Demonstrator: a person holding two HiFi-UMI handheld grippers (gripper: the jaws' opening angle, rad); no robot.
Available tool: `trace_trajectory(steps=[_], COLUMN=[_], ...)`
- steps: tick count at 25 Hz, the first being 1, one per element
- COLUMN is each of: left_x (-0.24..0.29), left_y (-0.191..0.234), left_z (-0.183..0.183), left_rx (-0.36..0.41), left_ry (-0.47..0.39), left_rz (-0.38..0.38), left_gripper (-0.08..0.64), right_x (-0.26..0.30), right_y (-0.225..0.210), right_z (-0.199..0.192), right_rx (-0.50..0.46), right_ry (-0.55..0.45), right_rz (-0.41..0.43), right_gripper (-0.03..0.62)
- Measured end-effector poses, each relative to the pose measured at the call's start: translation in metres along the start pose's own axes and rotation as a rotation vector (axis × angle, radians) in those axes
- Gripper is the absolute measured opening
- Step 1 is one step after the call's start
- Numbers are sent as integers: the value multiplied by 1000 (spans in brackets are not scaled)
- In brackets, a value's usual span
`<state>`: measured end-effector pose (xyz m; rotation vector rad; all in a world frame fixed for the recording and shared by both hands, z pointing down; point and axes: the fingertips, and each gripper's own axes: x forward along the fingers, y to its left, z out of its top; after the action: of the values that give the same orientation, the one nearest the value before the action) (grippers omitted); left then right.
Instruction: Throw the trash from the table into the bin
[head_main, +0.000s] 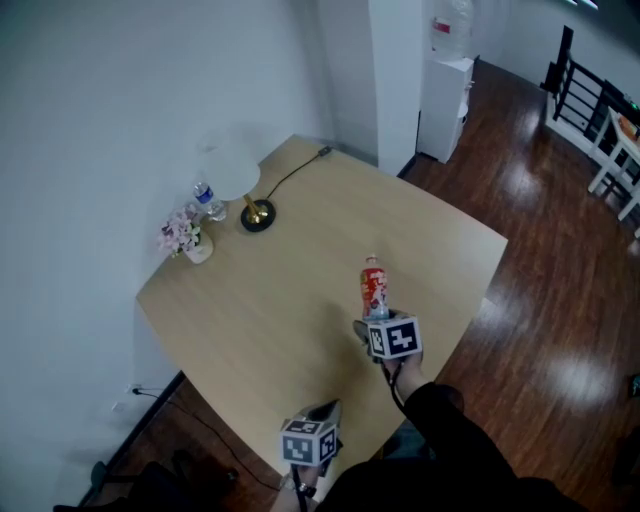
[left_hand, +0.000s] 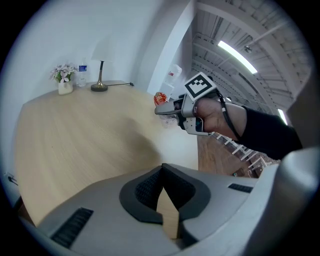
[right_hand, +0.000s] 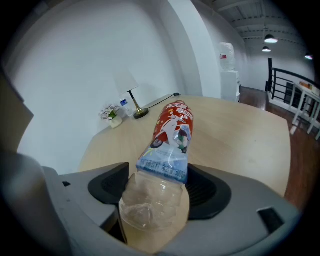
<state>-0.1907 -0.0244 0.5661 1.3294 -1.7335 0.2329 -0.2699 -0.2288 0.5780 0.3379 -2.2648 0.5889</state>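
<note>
My right gripper (right_hand: 155, 202) pinches the red-labelled bottle (right_hand: 170, 132) by its clear base above the table (head_main: 270, 300); my left gripper (left_hand: 162, 192) is pressed together, empty. The squeeze should stay firm in transit. Only the right gripper view shows that grip; no view shows a bin.

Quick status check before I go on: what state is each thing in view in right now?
Red-label bottle: clamped in the right gripper, looks empty.
Right gripper: shut on the red-label bottle.
Left gripper: shut, nothing in it.
Lamp: upright, looks unlit.
Small water bottle: upright, capped.
Flower pot: upright.
</note>
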Motion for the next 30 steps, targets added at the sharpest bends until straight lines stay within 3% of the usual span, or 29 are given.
trace_trajectory(steps=[8, 14, 19, 22, 25, 30], left_x=[-23, -17, -4, -5, 11, 53], left_y=[-47, -89, -118, -143, -171, -223], left_z=[-34, -74, -106, -101, -101, -120], left_rx=[117, 198, 229, 230, 242, 236], left_ry=[-24, 20, 72, 114, 158, 203], left_rz=[-121, -185, -183, -215, -253, -300], left_gripper=[3, 3, 3, 3, 3, 4], right_x=[-101, -160, -178, -201, -217, -232], right_y=[38, 39, 19, 4, -28, -98], right_z=[-94, -179, -247, -257, -274, -334], right_rx=[-18, -46, 3, 42, 106, 204], right_ry=[-19, -2, 19, 51, 78, 144], right_rz=[1, -17, 11, -2, -29, -80], right_gripper=[368, 368, 368, 368, 368, 368])
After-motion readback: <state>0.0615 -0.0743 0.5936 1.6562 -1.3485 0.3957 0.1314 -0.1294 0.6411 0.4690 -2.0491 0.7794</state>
